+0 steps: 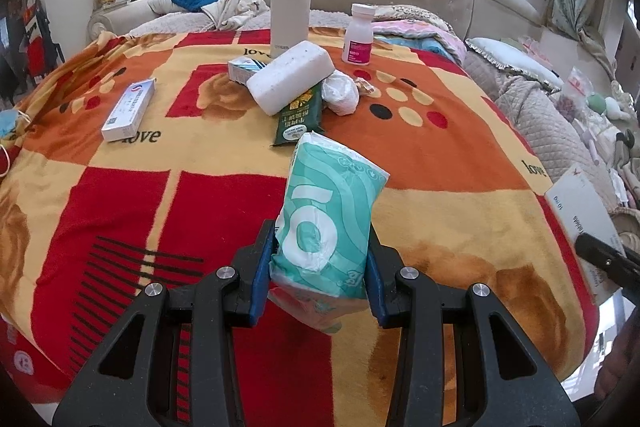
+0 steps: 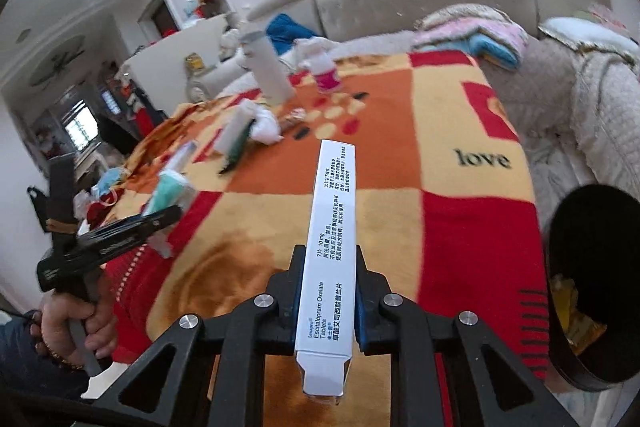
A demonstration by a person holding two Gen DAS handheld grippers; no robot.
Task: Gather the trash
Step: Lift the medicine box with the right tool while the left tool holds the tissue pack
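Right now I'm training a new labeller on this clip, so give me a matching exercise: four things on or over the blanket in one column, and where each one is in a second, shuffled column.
Things
1. teal tissue pack
2. white tablet box
3. beige flask
4. white foam block

Places
A. standing upright at the far end of the blanket
B. clamped between the left gripper fingers
C. lying across the dark green packet
D. clamped between the right gripper fingers

Pairs: 1-B, 2-D, 3-A, 4-C
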